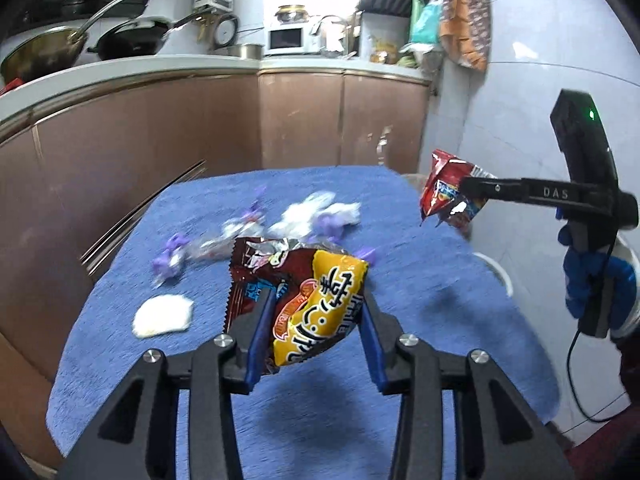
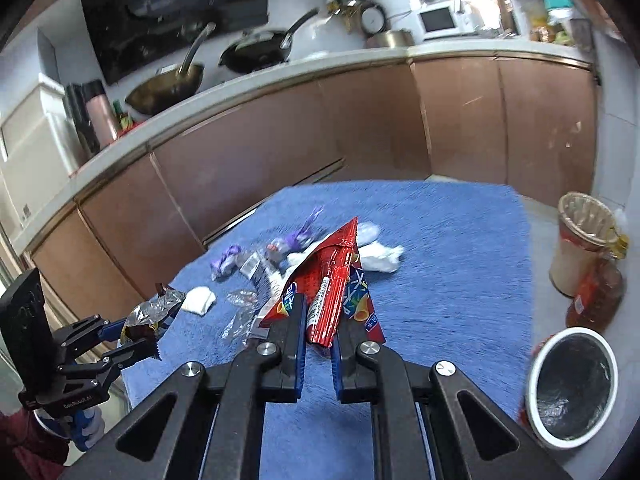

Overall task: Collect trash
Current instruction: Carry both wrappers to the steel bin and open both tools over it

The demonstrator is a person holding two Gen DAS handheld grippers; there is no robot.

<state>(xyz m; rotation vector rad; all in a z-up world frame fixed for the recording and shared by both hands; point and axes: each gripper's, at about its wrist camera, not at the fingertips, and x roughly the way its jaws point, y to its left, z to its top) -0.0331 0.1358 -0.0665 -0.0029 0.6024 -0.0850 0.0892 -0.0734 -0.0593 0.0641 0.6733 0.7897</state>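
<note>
Right gripper clamps red wrapper; bin low right, nearer it. Left gripper clamps yellow packet.

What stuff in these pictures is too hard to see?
- Purple wrappers, left wrist view: motion blur hides their print.
- Red snack bag, right wrist view: the right gripper covers its bottom end.
- White bin, right wrist view: dark liner hides its contents.
- Yellow snack bag, left wrist view: left gripper covers its sides.
</note>
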